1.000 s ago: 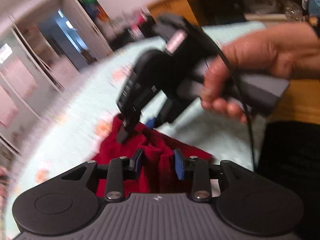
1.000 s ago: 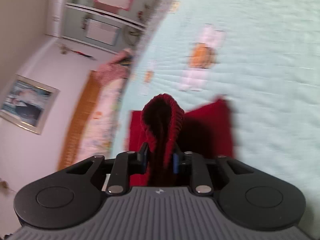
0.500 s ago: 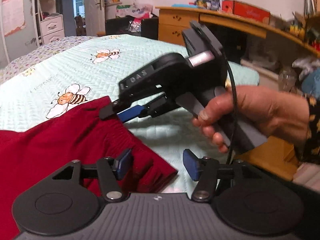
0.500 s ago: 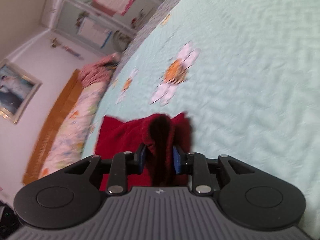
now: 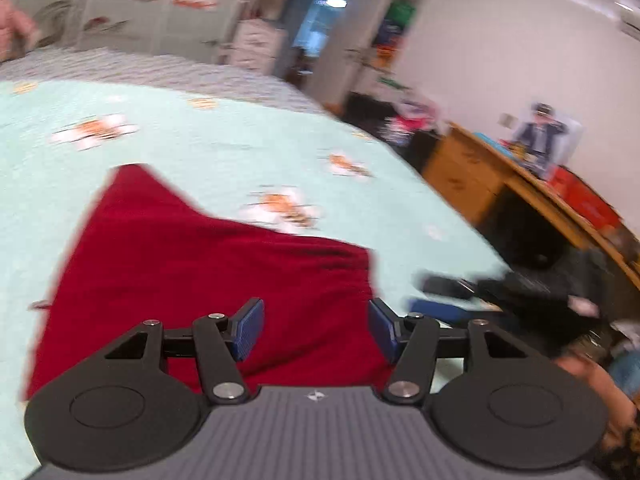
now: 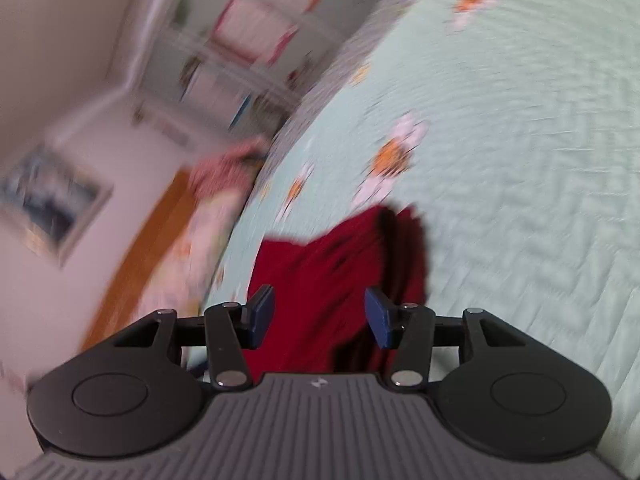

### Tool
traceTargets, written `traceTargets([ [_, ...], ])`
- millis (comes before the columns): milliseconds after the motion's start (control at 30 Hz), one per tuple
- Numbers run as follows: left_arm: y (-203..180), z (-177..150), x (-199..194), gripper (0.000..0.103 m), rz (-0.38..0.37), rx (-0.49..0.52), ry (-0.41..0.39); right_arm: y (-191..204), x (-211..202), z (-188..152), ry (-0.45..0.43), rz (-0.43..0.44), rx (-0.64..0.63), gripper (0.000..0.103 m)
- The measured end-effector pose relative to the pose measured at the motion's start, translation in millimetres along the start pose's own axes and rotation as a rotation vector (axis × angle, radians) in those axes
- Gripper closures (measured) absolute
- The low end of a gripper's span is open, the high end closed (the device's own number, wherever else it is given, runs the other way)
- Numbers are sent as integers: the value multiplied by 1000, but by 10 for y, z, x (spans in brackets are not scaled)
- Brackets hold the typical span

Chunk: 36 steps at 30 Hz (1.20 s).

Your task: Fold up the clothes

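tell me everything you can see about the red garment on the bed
The red garment is a deep crimson, soft, knit-looking cloth lying spread on the pale green quilted bedspread. In the left wrist view it looks mostly flat, with one corner pointing away and gathered wrinkles near its right edge. In the right wrist view a thicker folded ridge runs along its right side. Both the left gripper and right gripper are open above it, holding nothing. Blur hides finer detail.

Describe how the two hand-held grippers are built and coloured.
Both the left gripper and right gripper look alike: a ribbed grey body with a small white mark, two round black discs, black link arms with silver screws, and blue ribbed pads on the fingers.
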State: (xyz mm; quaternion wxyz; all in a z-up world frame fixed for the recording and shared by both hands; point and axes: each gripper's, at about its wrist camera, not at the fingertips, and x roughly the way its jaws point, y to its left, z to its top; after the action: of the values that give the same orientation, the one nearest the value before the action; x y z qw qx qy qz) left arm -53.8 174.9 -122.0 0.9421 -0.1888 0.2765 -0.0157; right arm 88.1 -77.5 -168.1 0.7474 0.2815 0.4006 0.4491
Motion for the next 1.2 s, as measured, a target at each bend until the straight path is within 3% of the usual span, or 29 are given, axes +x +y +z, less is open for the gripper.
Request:
traceTargets([
  [200,329,90,-327,43,115,-161,-32,221,160,-140,91,-68,-248,50],
  [367,409,103,-477,42,166,-189,-30,376,178,-229,114,-65,-371,51],
  [700,497,68,-652,40,208,-206,-8,296,131,-227,135,-3,-275,52],
  [933,395,29,-560,39,198,-175,29,183,345,-108,245,52,-250,52],
  [967,377,18,-550,39,197,-171,37,177,370,-101,254,49,-253,55],
  [1100,343,4,-543,38,201,-161,60,176,352,-79,289,38,-269,92],
  [1200,294,-15,-514,37,206,-133,69,126,269,-59,303,41,-270,92],
])
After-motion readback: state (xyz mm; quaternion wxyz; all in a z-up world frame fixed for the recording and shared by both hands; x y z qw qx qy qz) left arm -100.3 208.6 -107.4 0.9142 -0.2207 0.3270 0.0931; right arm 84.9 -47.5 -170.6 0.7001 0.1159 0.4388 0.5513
